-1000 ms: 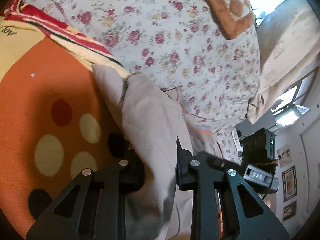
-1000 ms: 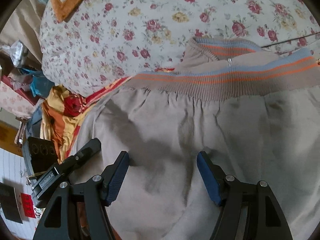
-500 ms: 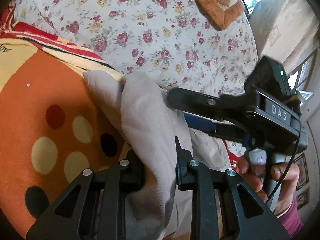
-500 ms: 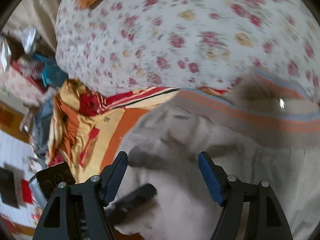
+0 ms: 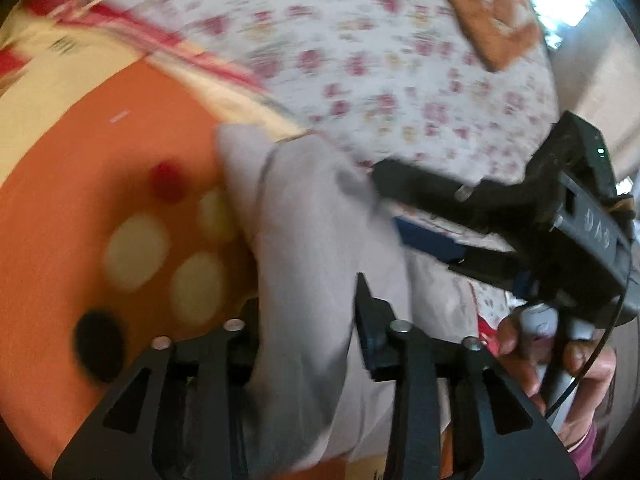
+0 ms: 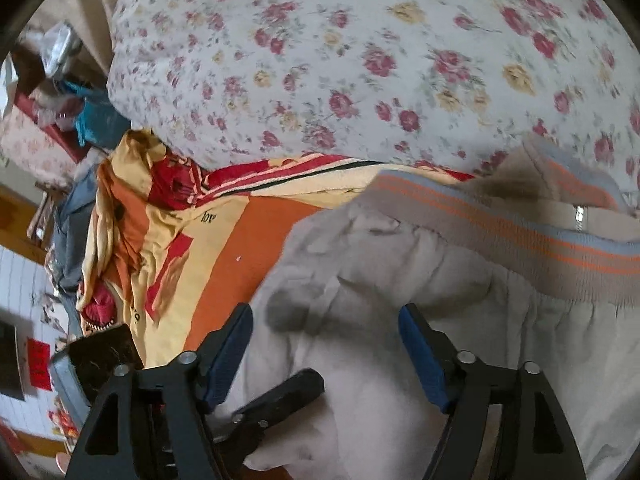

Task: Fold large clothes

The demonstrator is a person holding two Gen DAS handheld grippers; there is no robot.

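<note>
Left gripper (image 5: 306, 320): one unit, black, seen along its own fingers. Jaws closed on a bunched fold of the beige garment (image 5: 312, 248); the cloth fills the gap between them and rises upward from the grip. This view is motion-blurred.

Right gripper (image 6: 324, 344): one unit, black with blue pads (image 6: 228, 354). Jaws spread wide, nothing between them but the garment's flat surface lying below. In the left wrist view it reaches in from the right, tips just beside the raised fold; whether they touch the cloth cannot be told. One right hand (image 5: 560, 352) wraps its handle, fingers curled, a dark red cuff at the wrist.

Beige garment: one item, a jacket-like piece with one ribbed hem band (image 6: 520, 236) striped orange and pale blue, and a metal zip end showing near the band. It lies spread on the bed, partly over the orange blanket, its far edge against the floral quilt.

Orange blanket (image 6: 256, 236): one, with cream, red and black dots, red and cream stripes along its edge.

Floral quilt (image 6: 360, 60): one, white with red and yellow roses, mounded behind the garment.

Orange-bordered cloth (image 5: 488, 12): one, on the quilt's far side.
</note>
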